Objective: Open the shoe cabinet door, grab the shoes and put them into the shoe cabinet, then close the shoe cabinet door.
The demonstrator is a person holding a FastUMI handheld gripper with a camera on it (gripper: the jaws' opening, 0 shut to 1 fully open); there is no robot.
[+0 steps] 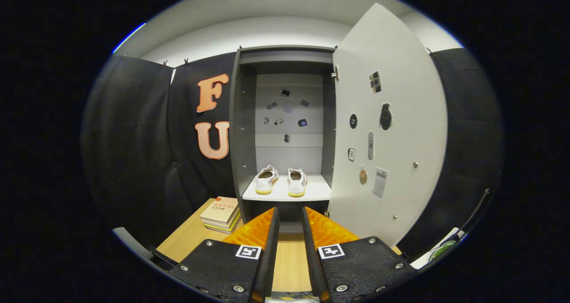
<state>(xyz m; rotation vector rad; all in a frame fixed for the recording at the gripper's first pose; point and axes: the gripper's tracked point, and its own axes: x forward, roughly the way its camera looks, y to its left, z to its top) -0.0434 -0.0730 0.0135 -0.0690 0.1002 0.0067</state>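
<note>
The tall grey wooden shoe cabinet (244, 129), white door (392, 129) swung open, holds two white yellow-soled shoes (281, 181) side by side; the gripper (290, 216) waits parted, empty.

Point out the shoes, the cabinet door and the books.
shoes (281, 180): gripper view, the pair's inner edges.
cabinet door (401, 80): gripper view, bare upper panel.
books (220, 210): gripper view, top cover.

This is looking like a staged recording booth rather than a lived-in home: black padded cloth (133, 151) is hanging as walls, clipped at the top, under a plain white ceiling. A tall grey shoe cabinet (244, 129) is standing at twelve o'clock on a wooden surface (187, 240), its door (401, 116) swinging open, with books (220, 214) lying at ten o'clock.
</note>
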